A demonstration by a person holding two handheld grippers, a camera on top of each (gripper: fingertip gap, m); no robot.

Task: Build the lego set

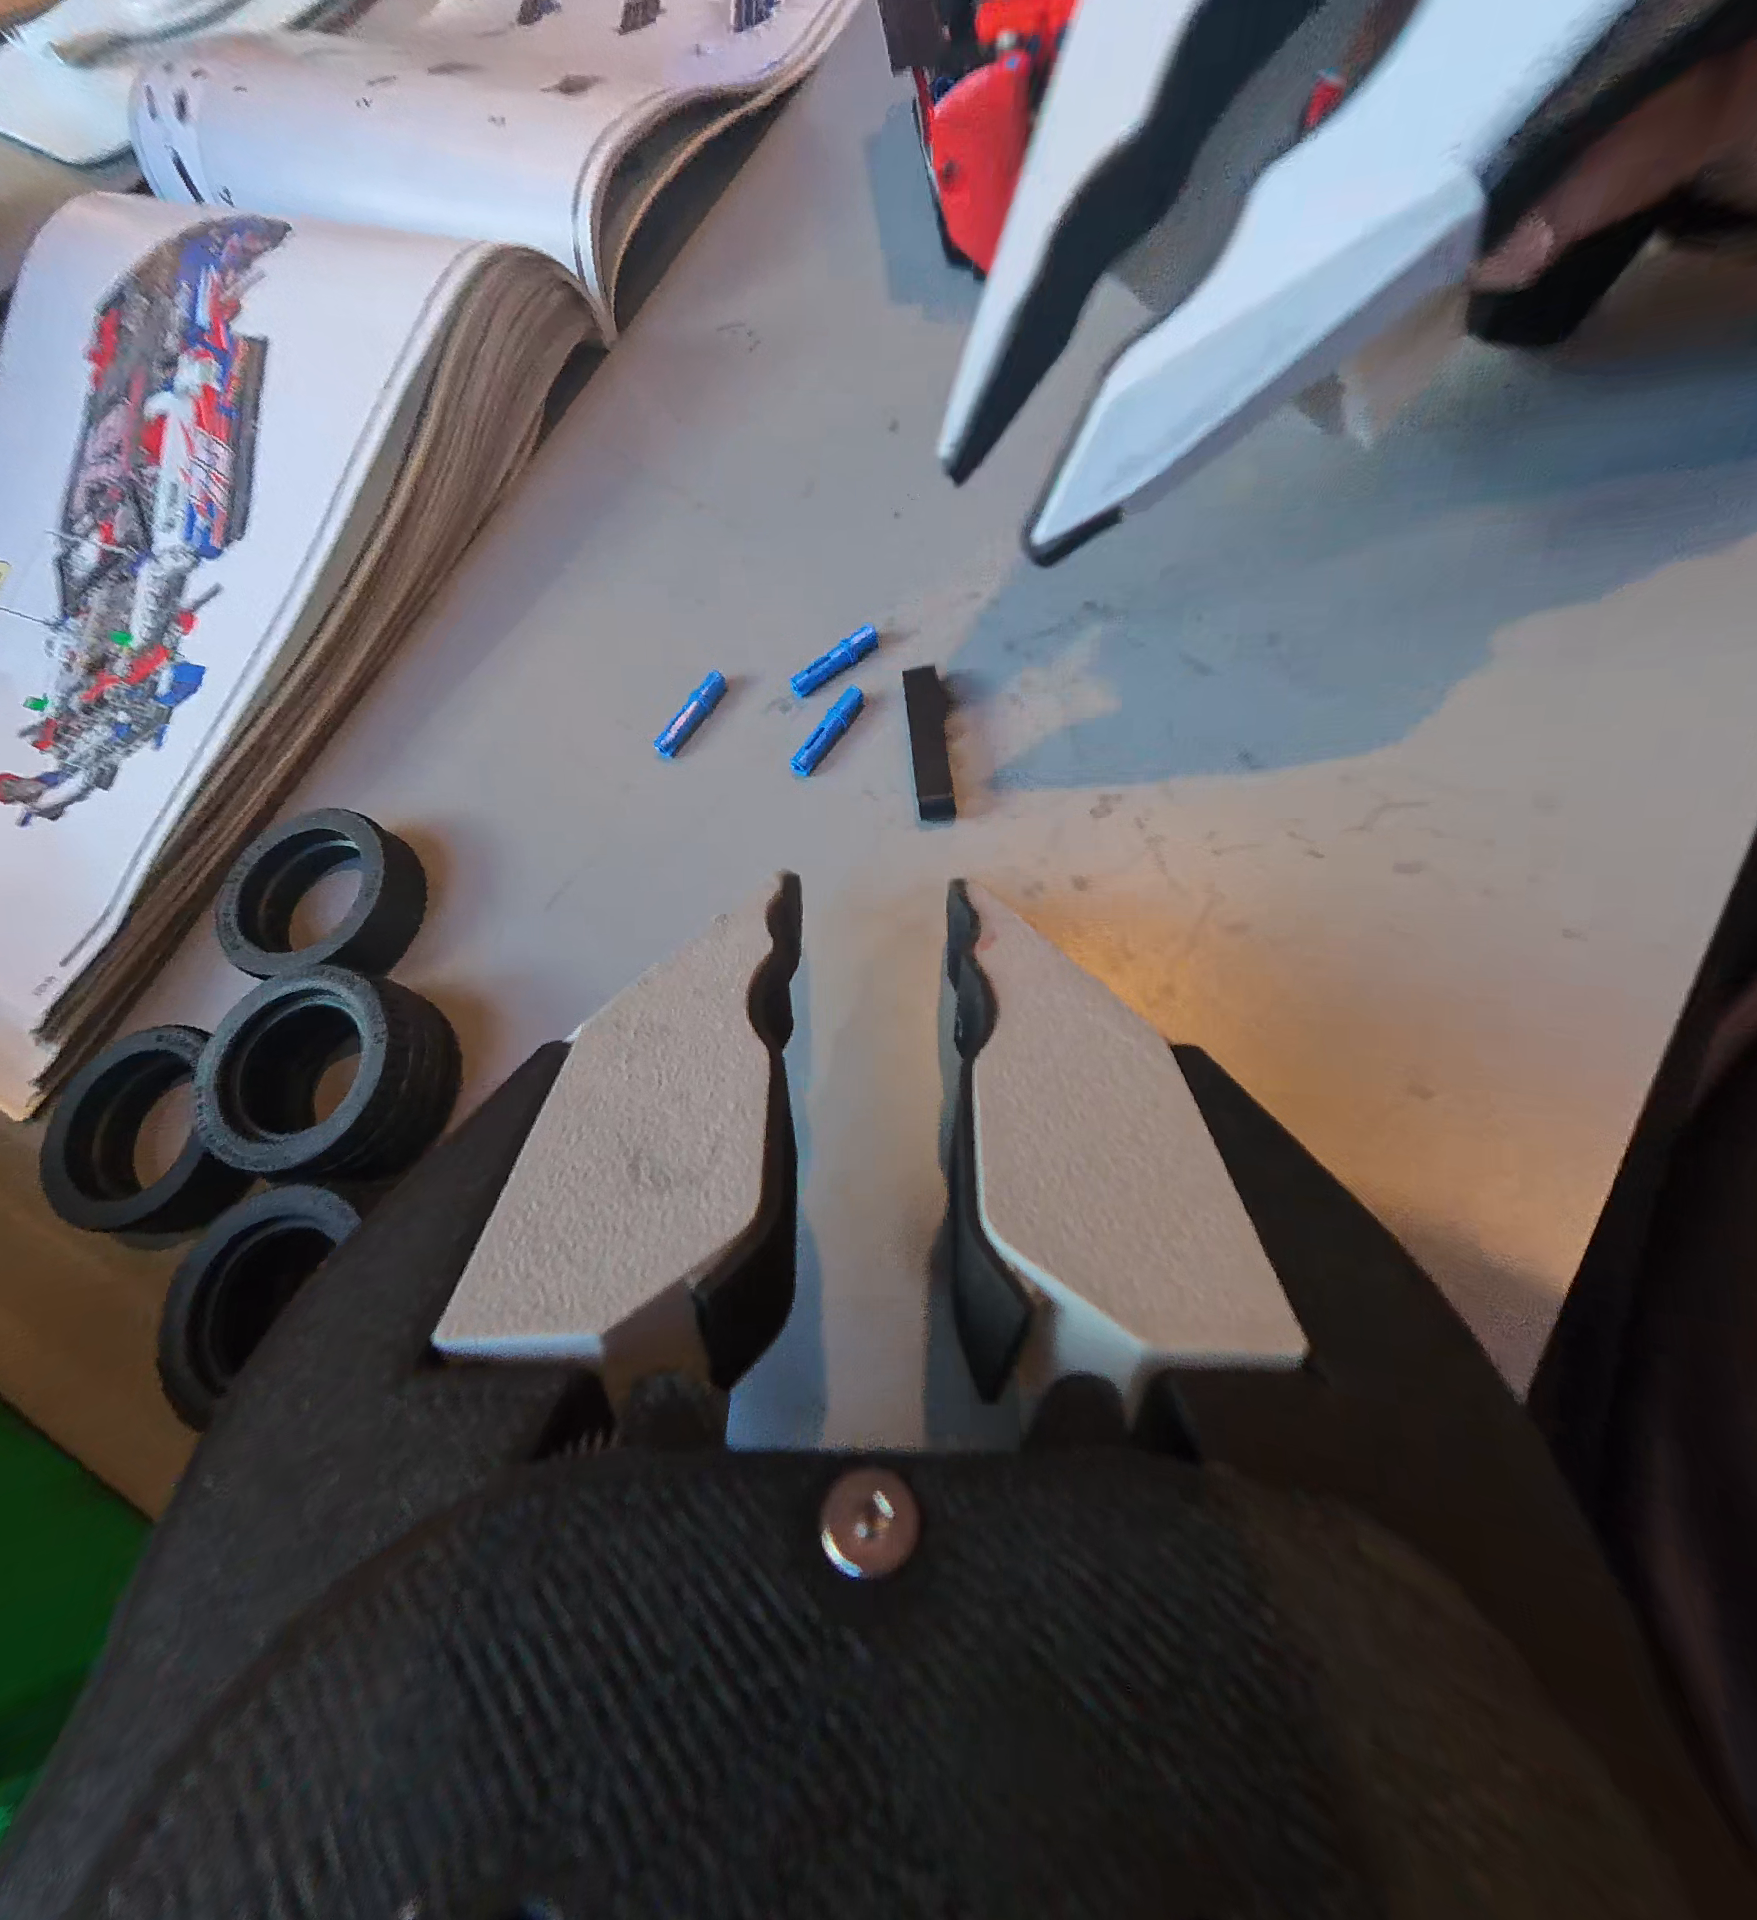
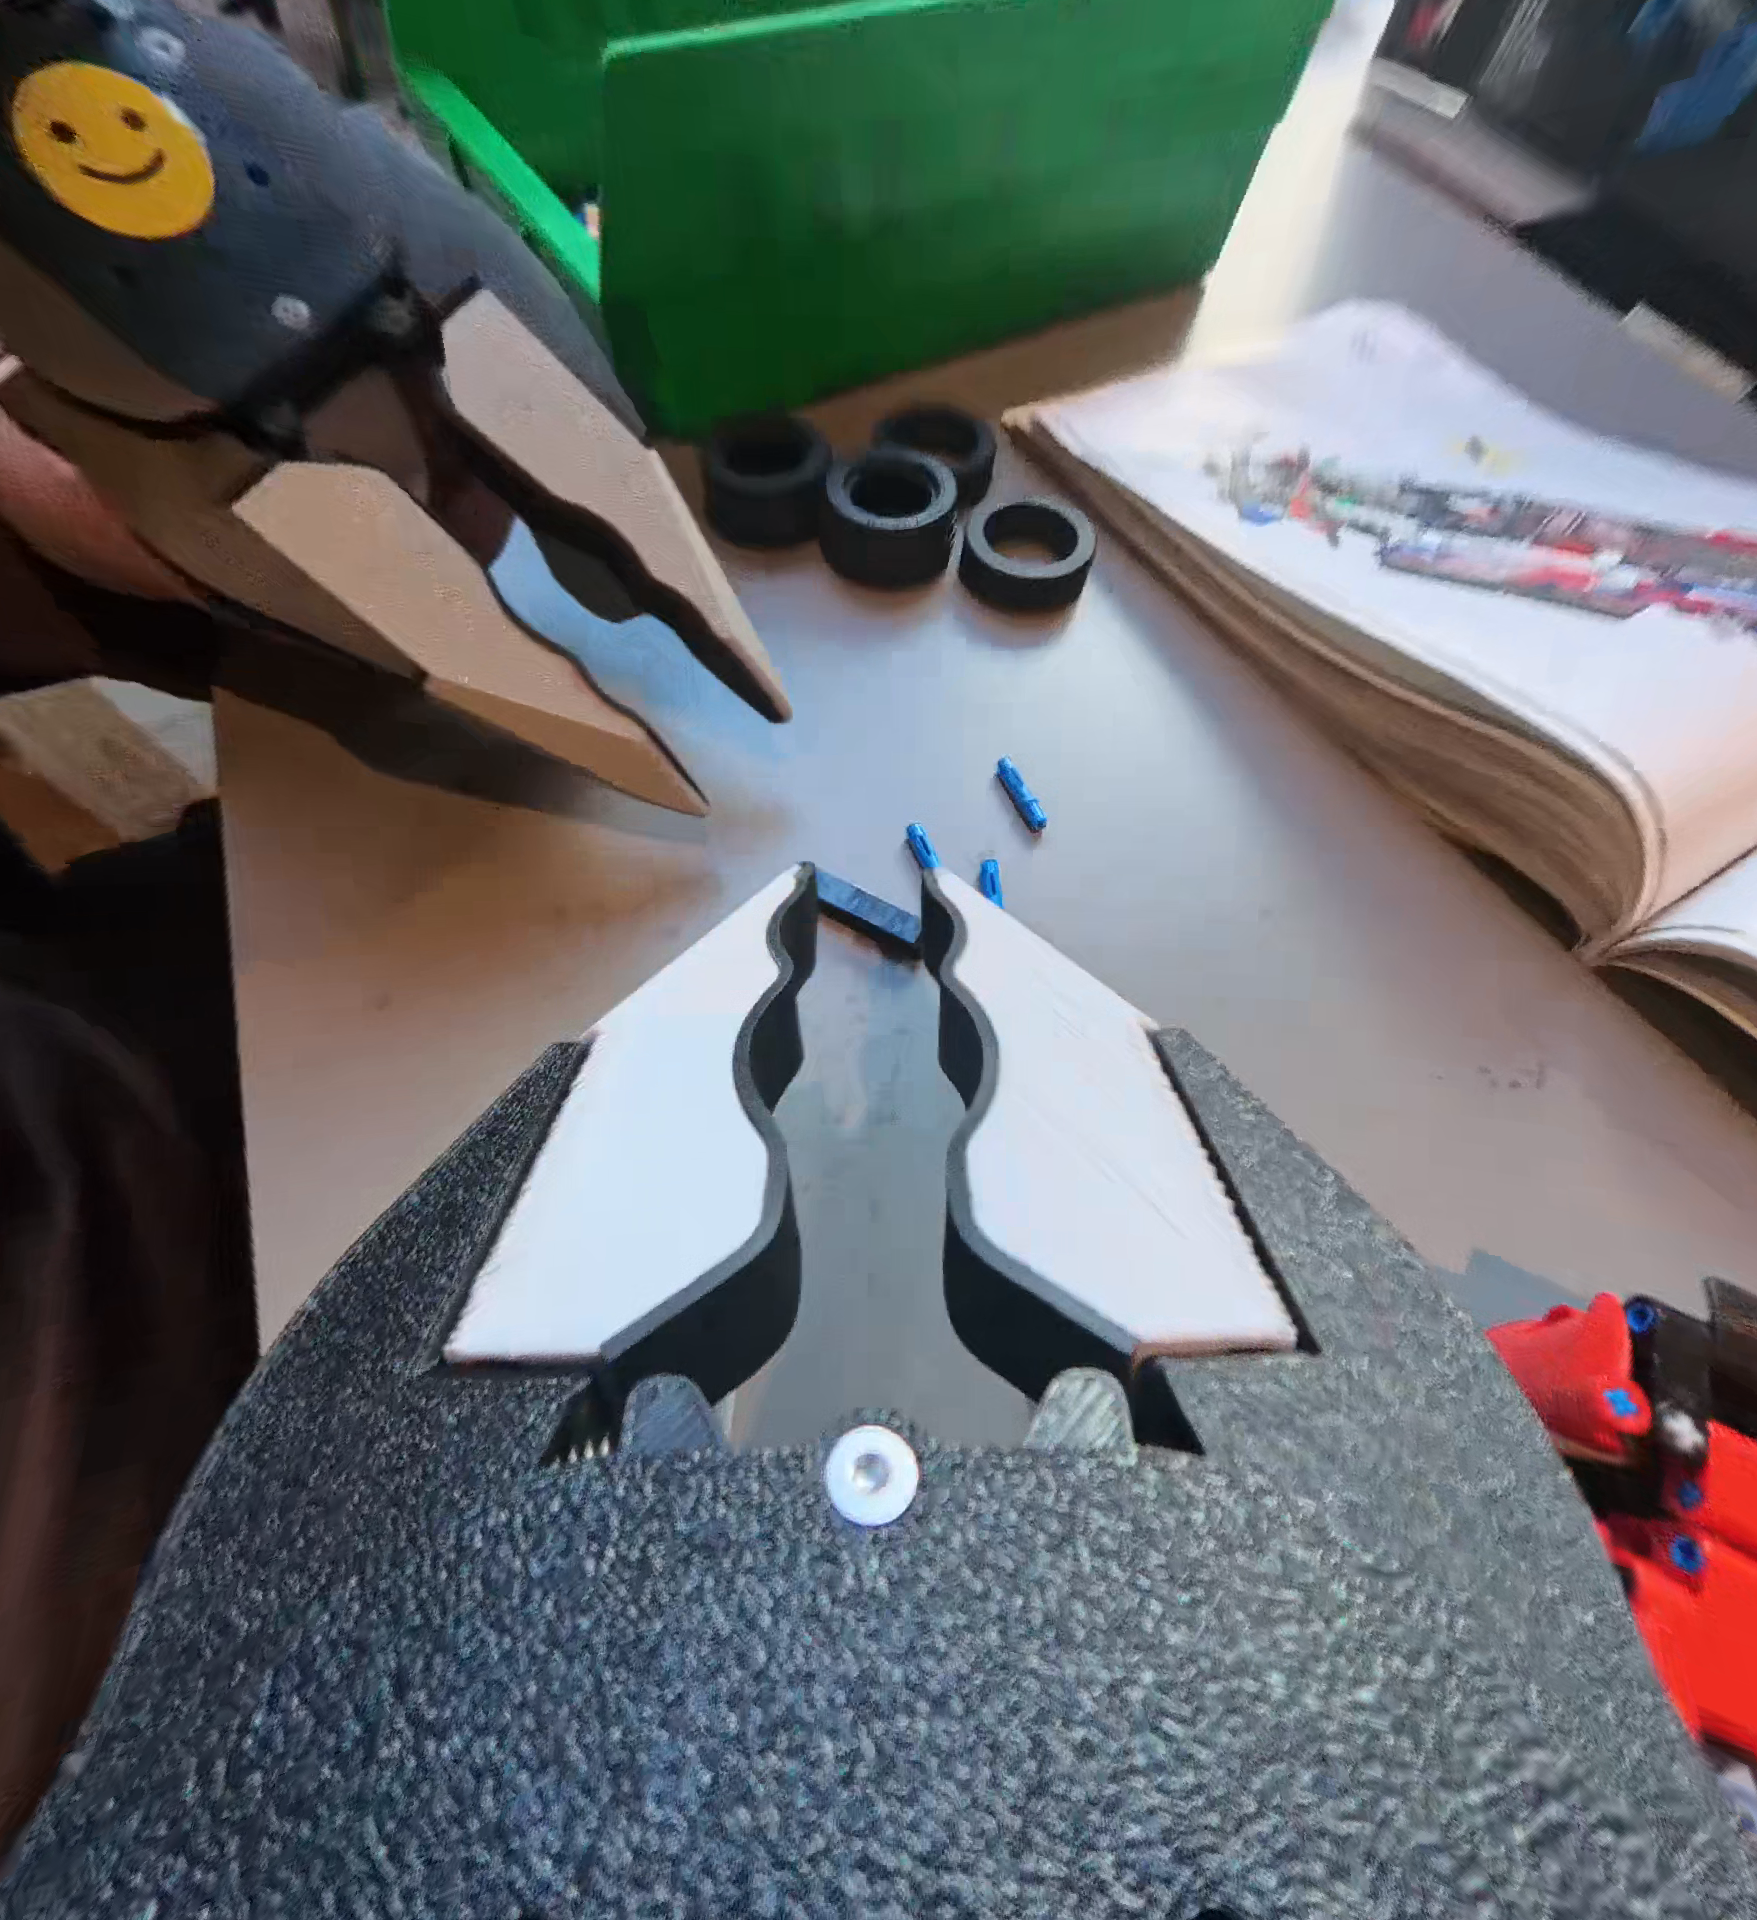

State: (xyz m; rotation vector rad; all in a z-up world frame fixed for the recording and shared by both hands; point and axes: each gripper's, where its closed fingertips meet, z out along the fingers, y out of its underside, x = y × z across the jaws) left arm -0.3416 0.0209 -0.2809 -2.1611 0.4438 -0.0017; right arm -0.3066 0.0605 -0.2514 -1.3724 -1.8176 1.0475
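Now, in the left wrist view, the left tongs sit at lower centre with their jaws parted and nothing between them, above the grey tabletop. Just beyond the tips lie three blue pins, all slanting from lower left to upper right, and beside them on the right a black bar whose long axis runs nearly straight up the frame. Four black tyres cluster at lower left, touching one another, next to an open instruction book that fills the left edge. The right tongs reach in from the upper right, jaws slightly apart and holding nothing, above the bar. A red model shows at the top, partly hidden behind them.

In the right wrist view, the right tongs are open at centre, and the black bar lies flat on the tabletop just past the tips, running from upper left to lower right. The blue pins lie just beyond. A green bin stands at top centre; its contents are hidden. The tyres sit before it, the book at right, the red model at lower right, and the left tongs at upper left, empty.
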